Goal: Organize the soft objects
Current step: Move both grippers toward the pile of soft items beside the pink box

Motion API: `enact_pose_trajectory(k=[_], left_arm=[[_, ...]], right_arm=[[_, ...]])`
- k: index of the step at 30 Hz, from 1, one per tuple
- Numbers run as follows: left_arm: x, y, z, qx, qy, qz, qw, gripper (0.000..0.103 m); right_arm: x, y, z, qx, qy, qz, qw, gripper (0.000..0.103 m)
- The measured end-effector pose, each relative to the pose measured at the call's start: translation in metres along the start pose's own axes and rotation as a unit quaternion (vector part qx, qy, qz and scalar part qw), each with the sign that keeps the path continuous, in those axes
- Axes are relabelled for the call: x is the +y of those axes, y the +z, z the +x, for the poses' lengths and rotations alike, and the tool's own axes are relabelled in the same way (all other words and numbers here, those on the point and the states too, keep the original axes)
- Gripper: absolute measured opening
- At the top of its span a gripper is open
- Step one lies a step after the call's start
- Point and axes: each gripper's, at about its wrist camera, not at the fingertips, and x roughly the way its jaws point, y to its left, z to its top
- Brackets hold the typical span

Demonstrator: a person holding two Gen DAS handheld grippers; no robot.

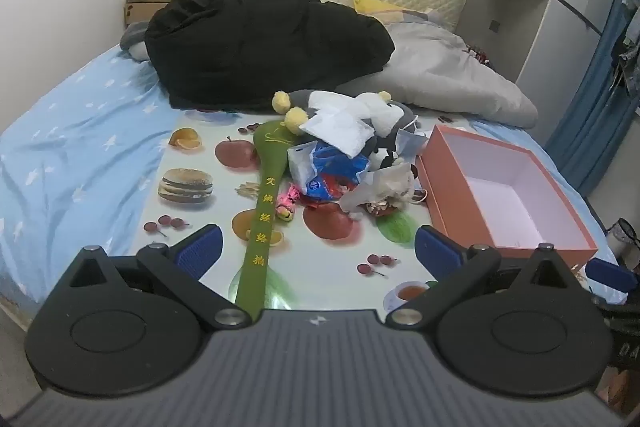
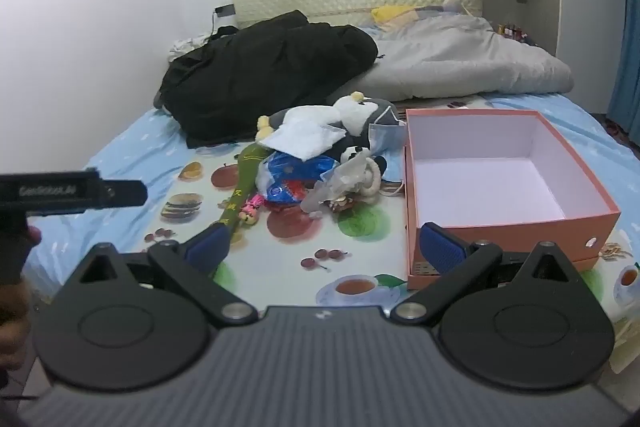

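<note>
On the bed (image 1: 72, 147), over a fruit-print mat (image 1: 192, 211), lay a loose pile of soft things just left of an open orange box (image 1: 504, 243). Both hand-held grippers hung short of the pile, pointing down toward it. The left hand-held gripper (image 1: 318, 247) had its jaws spread fully wide with nothing between them, and so did the right hand-held gripper (image 2: 326, 245); neither touched anything.

The pile held a grey plush (image 1: 384, 111) with yellow paws, a white cloth (image 1: 340, 131) draped over it, a blue-and-red plastic bag (image 1: 332, 175), a crumpled clear wrapper (image 1: 380, 187), a face mask (image 1: 412, 143) and a small pink doll (image 1: 289, 201). A long green padded stick (image 1: 264, 203) ran from the pile back toward the left hand-held gripper. The box was empty inside. A black coat (image 1: 260, 39) and grey quilt (image 1: 452, 75) lay behind, well apart from the work.

The step in hand looked like choosing the 1st pick. Taking the top layer first, the white cloth or the plush, would likely keep the pile from dragging along. The right hand-held gripper sat nearer the box, so it seemed better placed to carry items there, while the left could pin or lift the stick. Closing on a thick fold rather than a thin edge should give a surer hold, and thin plastic may slip.
</note>
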Motion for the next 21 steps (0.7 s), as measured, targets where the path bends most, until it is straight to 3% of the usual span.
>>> enact_pose_trajectory(k=[3,6,9,21], left_arm=[[0.001,0.001,0.003,0.012,0.004,-0.007,0.9999,0.103],[0.003,-0.003,0.001,0.008,0.002,-0.011,0.9999,0.103],[0.002,-0.002,0.005,0.009,0.019,-0.008,0.9997,0.103],[-0.002,0.004,0.010,0.021,-0.002,0.005,0.9998,0.103]], right_arm=[[-0.006,0.004,0.003,0.007,-0.010,0.008,1.000,0.103],[0.002,-0.002,-0.009,-0.024,-0.012,-0.010,1.000,0.103],[-0.002,-0.002,-0.004,-0.005,-0.007,0.001,1.000,0.103],[-0.010,-0.001,-0.006,-0.003,-0.008,0.018,1.000,0.103]])
